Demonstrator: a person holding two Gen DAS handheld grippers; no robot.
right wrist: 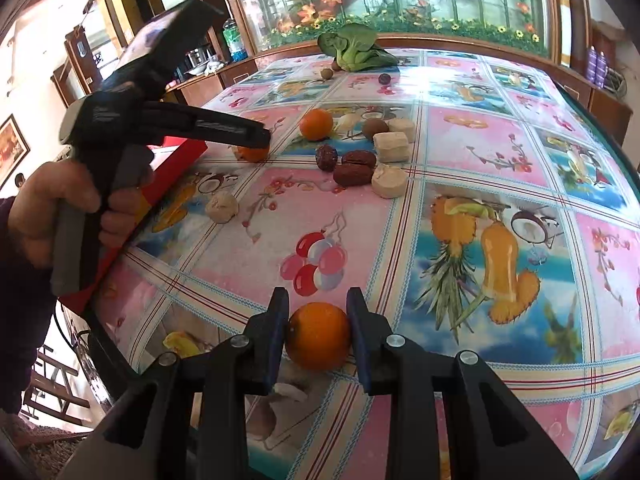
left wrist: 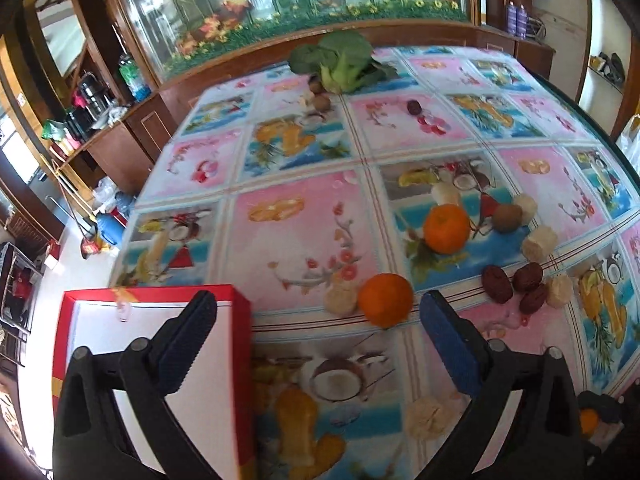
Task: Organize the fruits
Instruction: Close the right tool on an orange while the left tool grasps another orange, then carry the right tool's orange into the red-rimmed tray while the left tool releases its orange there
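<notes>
Right wrist view shows my right gripper [right wrist: 319,338] clamped on a round orange tangerine [right wrist: 319,337], both blue pads pressed to its sides, low over the glossy fruit-print tablecloth [right wrist: 460,152] near the table's near edge. Ahead of it I have a wide bare stretch of cloth before the cluster of dark red dates [right wrist: 354,168] and pale cream cake blocks [right wrist: 390,148].

At left, a hand [right wrist: 60,208] carries my left gripper [left wrist: 318,312]; its jaws stand wide apart with nothing between the pads. A second tangerine [left wrist: 385,300] lies just beyond its right finger. The red-walled cardboard box [left wrist: 240,320] with a white floor sits at the table's left edge, under the left finger. A third tangerine [left wrist: 447,229] rests farther back, and a green leafy vegetable [left wrist: 340,60] lies at the far edge.
</notes>
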